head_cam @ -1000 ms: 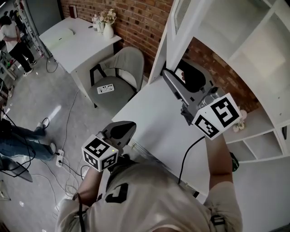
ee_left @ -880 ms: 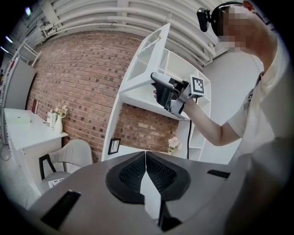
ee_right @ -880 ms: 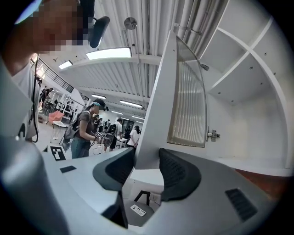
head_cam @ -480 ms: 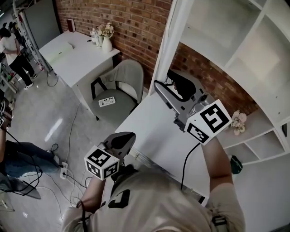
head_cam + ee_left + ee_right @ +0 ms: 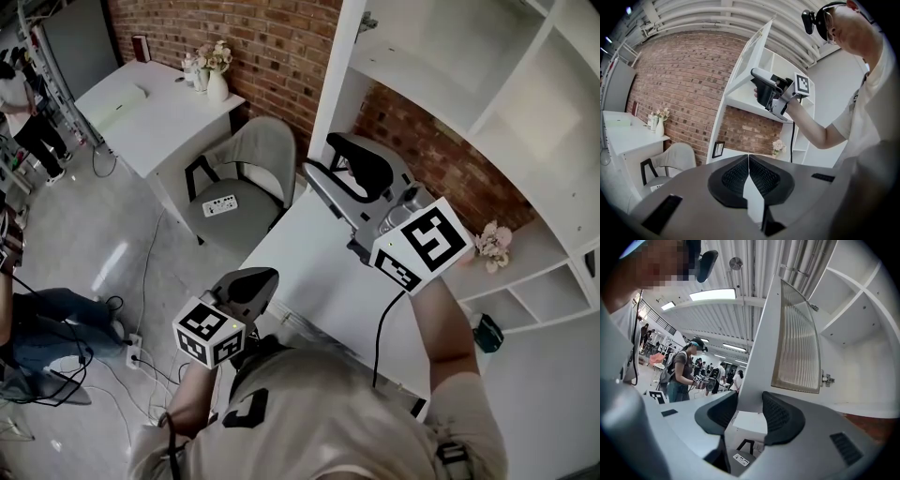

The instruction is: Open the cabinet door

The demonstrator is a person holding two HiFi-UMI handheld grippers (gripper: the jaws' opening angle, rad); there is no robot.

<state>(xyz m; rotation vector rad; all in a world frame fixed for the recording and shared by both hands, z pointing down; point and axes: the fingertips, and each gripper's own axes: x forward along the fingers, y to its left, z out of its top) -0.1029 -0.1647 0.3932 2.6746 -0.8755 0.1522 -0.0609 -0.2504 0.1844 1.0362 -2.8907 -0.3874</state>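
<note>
The cabinet door (image 5: 757,357) is found swung well out from the shelved cabinet (image 5: 441,66), above the far end of the white table (image 5: 309,258); in the head view it is seen almost edge-on as a narrow white strip. Its lower edge is pinched by the right tool (image 5: 750,411), one ribbed pad being laid against each face of the white frame, just below the ribbed glass panel (image 5: 797,341). A hinge (image 5: 827,378) is shown on the inner face, well away from the grip. The left tool (image 5: 748,161) is held low over the near edge of the table with its pads pressed together and nothing between them. The door is judged to be a stiff, fairly light panel that turns freely on its hinges, so little force should be needed, provided the pull is guided along the door's arc and not straight outward. The painted frame looks smooth and may slip if only lightly clamped. The glass insert is judged fragile; hold is best taken on the solid frame at the free edge, far from the hinges, where leverage is greatest.
</note>
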